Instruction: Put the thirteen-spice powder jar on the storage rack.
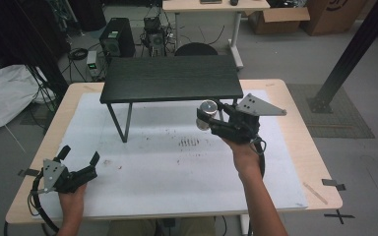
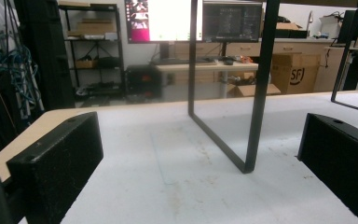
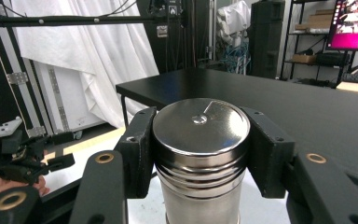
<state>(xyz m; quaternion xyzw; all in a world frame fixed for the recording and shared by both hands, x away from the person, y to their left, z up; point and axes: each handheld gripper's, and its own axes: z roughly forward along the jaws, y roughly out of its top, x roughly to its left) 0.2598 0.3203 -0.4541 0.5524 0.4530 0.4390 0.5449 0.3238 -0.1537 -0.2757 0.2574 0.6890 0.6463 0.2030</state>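
Canister (image 3: 200,154), shiny ribbed steel with flat lid, clamped between right gripper (image 3: 200,149) jaws; left gripper (image 1: 78,158) jaws apart.

Shiny cylindrical steel canister (image 3: 200,154), ribbed below its flat lid with small centre dimple. Upright, lid on, raised off the white mat, near the black shelf's front right corner.

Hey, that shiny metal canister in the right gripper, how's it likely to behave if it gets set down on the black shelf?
The metal canister looks polished, so it may slip if the right gripper loosens. It is taller than it is wide, so a nudge could probably tip it. Being round, it would likely roll across the flat black shelf once on its side.
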